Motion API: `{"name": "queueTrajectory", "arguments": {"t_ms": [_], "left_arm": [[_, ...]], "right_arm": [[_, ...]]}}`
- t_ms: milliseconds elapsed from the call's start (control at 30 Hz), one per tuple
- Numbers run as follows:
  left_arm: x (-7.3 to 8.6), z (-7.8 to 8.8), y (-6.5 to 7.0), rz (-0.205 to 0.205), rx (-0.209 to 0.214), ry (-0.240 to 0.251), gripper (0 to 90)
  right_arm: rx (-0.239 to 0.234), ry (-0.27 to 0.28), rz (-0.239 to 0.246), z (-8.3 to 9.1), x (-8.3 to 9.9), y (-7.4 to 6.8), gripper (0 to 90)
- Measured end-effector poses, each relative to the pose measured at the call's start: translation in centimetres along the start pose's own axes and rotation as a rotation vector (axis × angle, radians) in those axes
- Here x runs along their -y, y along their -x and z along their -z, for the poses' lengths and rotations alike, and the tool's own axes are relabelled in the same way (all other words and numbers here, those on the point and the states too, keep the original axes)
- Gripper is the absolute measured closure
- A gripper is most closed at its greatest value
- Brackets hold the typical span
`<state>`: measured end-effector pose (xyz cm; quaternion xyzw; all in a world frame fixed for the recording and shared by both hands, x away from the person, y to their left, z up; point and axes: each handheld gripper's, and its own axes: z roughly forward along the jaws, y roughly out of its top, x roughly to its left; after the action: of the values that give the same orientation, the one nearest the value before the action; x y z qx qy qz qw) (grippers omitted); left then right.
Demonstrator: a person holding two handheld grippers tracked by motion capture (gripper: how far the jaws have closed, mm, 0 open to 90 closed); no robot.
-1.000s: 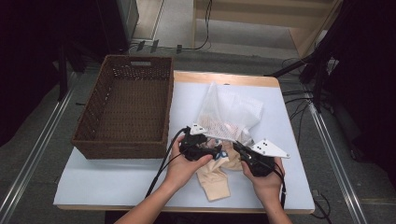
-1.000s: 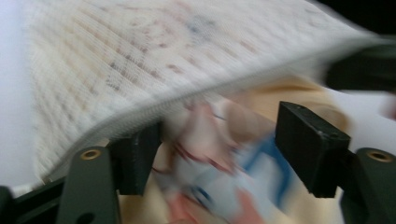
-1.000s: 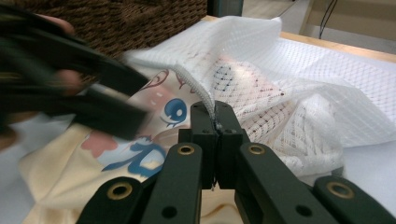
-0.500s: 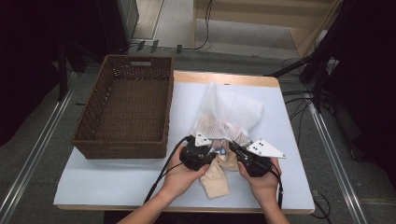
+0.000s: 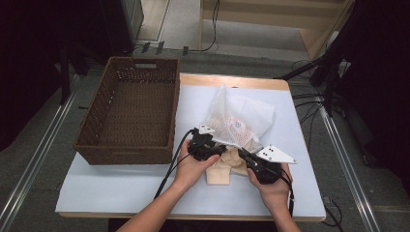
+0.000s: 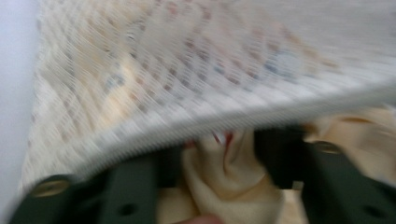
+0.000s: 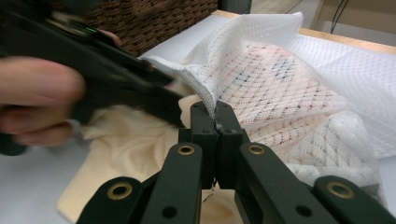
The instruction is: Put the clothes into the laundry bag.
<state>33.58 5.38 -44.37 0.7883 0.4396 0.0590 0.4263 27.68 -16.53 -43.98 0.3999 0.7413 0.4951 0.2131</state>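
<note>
On the white table [image 5: 121,188], near the front edge, a person works with two black grippers on a white mesh bag [image 5: 241,116] and a cream cloth [image 5: 220,171]. The mesh bag lies in the middle of the table, to the right of a brown woven basket [image 5: 130,113]. Part of the cream cloth sticks out of the bag's open end toward the person, and the rest is inside, where red and blue marks show through the mesh. The right gripper [image 7: 215,122] has its jaws pressed tight together on the bag's thick white edge, right at the opening, and holds that edge up. In the high view the right gripper [image 5: 251,162] sits at the bag's near right corner, with a grey plate on top. The left gripper [image 5: 215,150] is at the near left of the opening, just beside the basket's front corner. Its jaws have just been opening. In the left gripper view they stand partly apart under the bag's edge, with a fold of the cream cloth [image 6: 224,177] between them. That picture is blurry, so I cannot tell if the jaws press on the cloth. The two grippers are close together, with the cloth between them.
</note>
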Motion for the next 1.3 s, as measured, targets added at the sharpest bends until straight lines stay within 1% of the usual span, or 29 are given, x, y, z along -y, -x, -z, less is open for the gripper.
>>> {"name": "queueTrajectory", "arguments": {"t_ms": [67,167,200,267,333,400,433,467,500,533,567,633,667,700,733,800,833,867,900,933,967,1000,1033,1100,1133,1200,1233,1267,1300], "left_arm": [[0.3,1.3,0.9,-0.049,0.002,0.021,33.7],[1.0,1.9,1.7,-0.067,0.033,0.011,26.3],[1.1,1.5,1.9,-0.079,0.027,-0.009,22.9],[1.4,0.3,1.9,-0.085,-0.033,-0.046,19.4],[1.5,-1.4,1.9,-0.082,-0.093,-0.084,20.1],[1.8,-2.7,2.0,-0.152,-0.149,-0.085,36.6],[1.9,-3.1,2.2,-0.184,-0.16,-0.079,40.3],[1.7,-3.2,2.2,-0.196,-0.16,-0.078,47.0],[1.1,-2.6,2.0,-0.146,-0.126,-0.069,57.1],[1.1,-2.6,2.0,-0.146,-0.126,-0.069,64.6],[0.7,-2.2,1.8,-0.12,-0.107,-0.056,64.6],[0.1,-1.4,1.3,-0.042,-0.032,-0.016,71.0],[-0.3,-1.1,1.1,-0.007,0.002,0.014,71.7],[-0.9,-0.5,0.7,0.054,0.05,0.09,72.2],[-0.9,-0.5,0.7,0.054,0.05,0.09,72.2],[-1.3,-0.5,0.5,0.104,0.041,0.152,72.1],[-1.4,-0.9,0.4,0.108,0.017,0.171,70.9],[-1.3,-1.6,0.2,0.087,-0.025,0.166,70.9],[-1.1,-2.9,0.0,0.055,-0.071,0.13,69.3],[-0.7,-4.2,-0.4,0.036,-0.09,0.06,66.9],[-0.2,-4.6,-0.9,0.027,-0.066,0.042,62.1],[-0.2,-4.6,-0.9,0.027,-0.066,0.042,59.1],[-0.3,-4.0,-0.8,0.012,-0.053,0.038,59.1],[-0.2,-3.0,-0.3,-0.013,-0.016,0.036,42.2],[-0.1,-2.3,0.0,-0.037,-0.004,0.04,36.4],[0.4,-0.9,0.6,-0.057,0.003,0.05,29.8],[0.7,-0.4,0.8,-0.069,-0.004,0.053,28.0],[1.0,-0.2,0.9,-0.081,-0.029,0.04,27.9],[1.2,-0.3,1.0,-0.092,-0.063,0.007,27.7]], "right_arm": [[0.008,0.005,-0.006,0.0,0.0,0.2,90.0],[0.016,0.009,-0.009,0.0,-0.2,0.3,90.0],[0.016,0.011,-0.008,0.0,-0.2,0.3,90.0],[0.015,0.007,-0.008,-0.1,-0.2,0.1,90.0],[0.014,0.004,-0.005,-0.2,-0.2,-0.1,90.0],[0.005,0.002,0.006,-0.3,-0.1,-0.4,90.0],[0.003,0.001,0.008,-0.3,-0.1,-0.5,90.0],[0.001,0.002,0.008,-0.3,0.0,-0.5,90.0],[0.001,-0.001,0.007,-0.3,0.0,-0.5,90.0],[0.001,-0.001,0.007,-0.3,0.0,-0.5,90.0],[0.0,-0.002,0.012,-0.3,0.1,-0.5,90.0],[-0.001,0.004,0.011,-0.2,0.1,-0.4,90.0],[0.002,0.01,0.01,-0.1,0.1,-0.4,90.0],[0.004,0.029,0.003,0.3,-0.1,-0.6,90.0],[0.004,0.029,0.003,0.3,-0.1,-0.6,90.0],[0.003,0.047,0.011,0.7,-0.4,-0.9,90.0],[0.002,0.047,0.022,0.8,-0.5,-1.3,90.0],[0.002,0.047,0.022,0.8,-0.5,-1.3,90.0],[0.004,0.04,0.024,0.7,-0.5,-1.4,90.0],[0.011,0.031,0.026,0.6,-0.4,-1.4,90.0],[0.016,0.016,0.016,0.3,0.0,-1.1,90.0],[0.016,0.016,0.016,0.3,0.0,-1.1,90.0],[0.024,0.008,0.012,0.2,0.1,-0.9,90.0],[0.034,0.006,0.008,0.2,0.4,-0.4,90.0],[0.039,0.008,0.0,0.3,0.4,-0.1,90.0],[0.048,0.012,-0.013,0.3,0.4,0.4,90.0],[0.053,0.014,-0.019,0.4,0.4,0.6,90.0],[0.056,0.019,-0.022,0.4,0.5,0.8,90.0],[0.057,0.019,-0.027,0.4,0.5,0.9,90.0]]}}
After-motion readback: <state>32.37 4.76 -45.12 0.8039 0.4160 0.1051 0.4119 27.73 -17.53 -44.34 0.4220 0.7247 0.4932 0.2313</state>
